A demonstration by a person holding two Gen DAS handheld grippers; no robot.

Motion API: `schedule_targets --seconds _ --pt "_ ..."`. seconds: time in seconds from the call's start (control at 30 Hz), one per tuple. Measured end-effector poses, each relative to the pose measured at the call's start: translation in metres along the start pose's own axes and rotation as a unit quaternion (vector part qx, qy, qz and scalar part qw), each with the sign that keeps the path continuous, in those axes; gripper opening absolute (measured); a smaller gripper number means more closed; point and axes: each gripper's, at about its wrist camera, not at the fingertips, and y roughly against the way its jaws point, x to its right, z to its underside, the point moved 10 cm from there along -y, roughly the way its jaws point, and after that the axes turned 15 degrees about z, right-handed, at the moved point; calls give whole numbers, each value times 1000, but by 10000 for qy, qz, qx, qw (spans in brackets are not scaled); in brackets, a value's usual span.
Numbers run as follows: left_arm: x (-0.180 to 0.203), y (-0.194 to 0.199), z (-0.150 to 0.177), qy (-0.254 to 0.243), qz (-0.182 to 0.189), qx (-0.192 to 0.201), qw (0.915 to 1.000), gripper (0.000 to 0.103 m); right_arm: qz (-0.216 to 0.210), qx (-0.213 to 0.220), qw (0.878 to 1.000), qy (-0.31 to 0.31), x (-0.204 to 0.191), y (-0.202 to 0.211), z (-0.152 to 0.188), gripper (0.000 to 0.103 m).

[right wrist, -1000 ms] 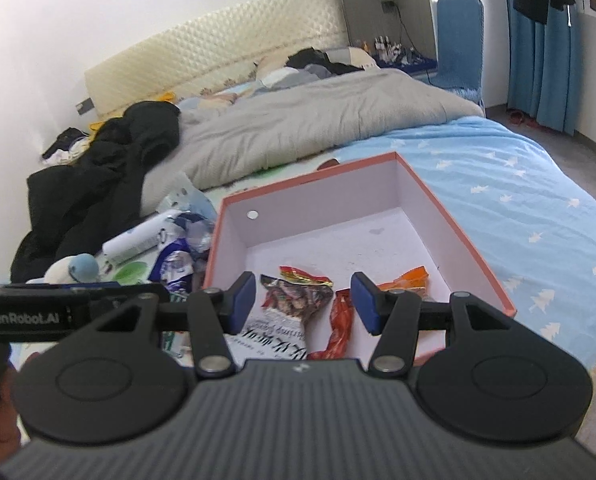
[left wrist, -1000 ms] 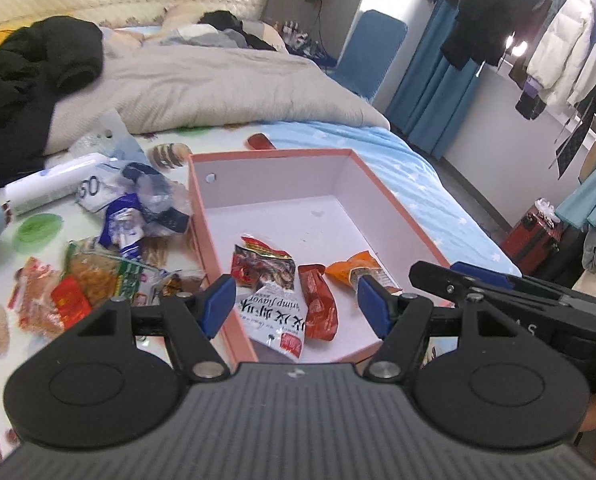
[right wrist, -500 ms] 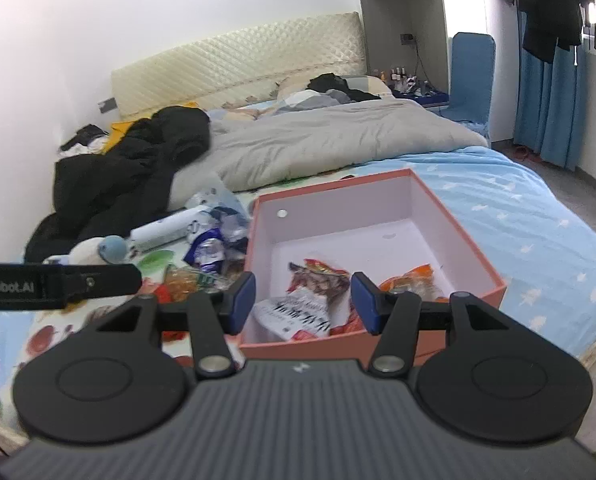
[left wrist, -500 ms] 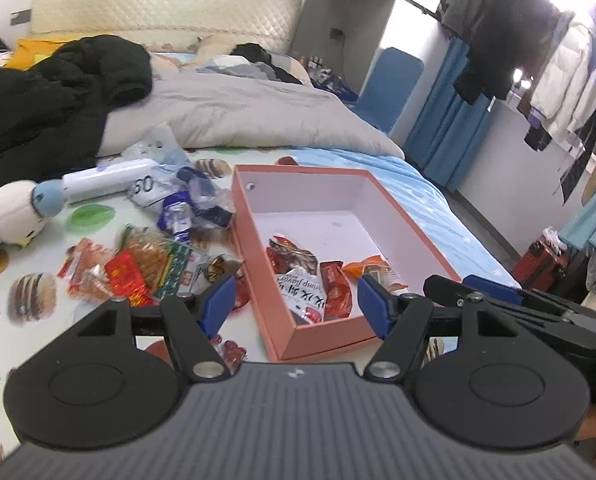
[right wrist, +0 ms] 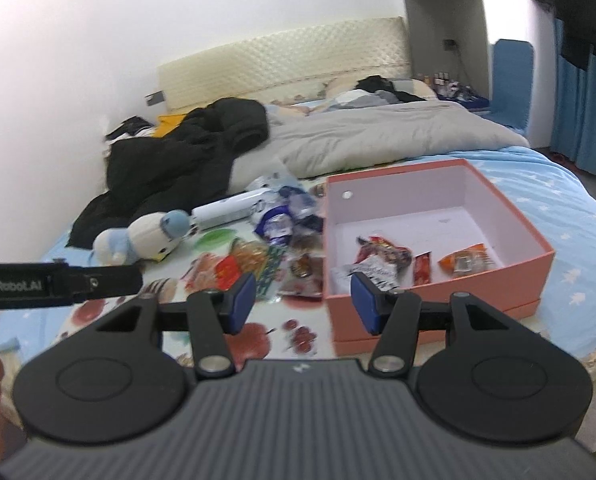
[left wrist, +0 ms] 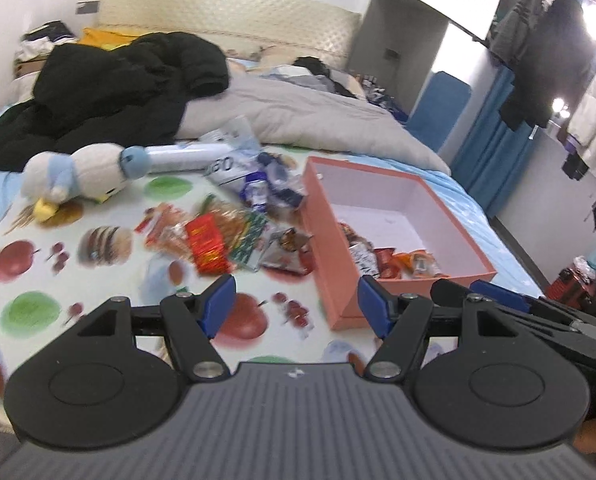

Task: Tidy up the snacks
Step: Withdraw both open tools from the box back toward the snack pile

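Snacks [right wrist: 381, 260] lie in the pink box [right wrist: 437, 296]; both tools, left [left wrist: 294, 304] and right [right wrist: 302, 300], gape empty

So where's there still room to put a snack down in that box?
The far half of the pink box is bare, up to its back wall. Its near end is crowded with packets. Left of it, the snack pile fills the mat.

Right hand-held gripper [right wrist: 301, 300]: blue pads apart, nothing between them. Ahead on the bed, a pink rectangular cardboard box [right wrist: 509, 216], open, holds several foil snack packets [right wrist: 381, 256]. Loose packets [right wrist: 254, 260] lie left of it, beside a blue-and-white plush penguin [right wrist: 146, 240].
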Motion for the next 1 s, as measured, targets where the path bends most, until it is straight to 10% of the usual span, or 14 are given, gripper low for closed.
schedule_targets --seconds 1.0 --pt "-107 -29 49 794 -590 -242 9948 72 -452 -373 9959 684 -72 -24 70 56"
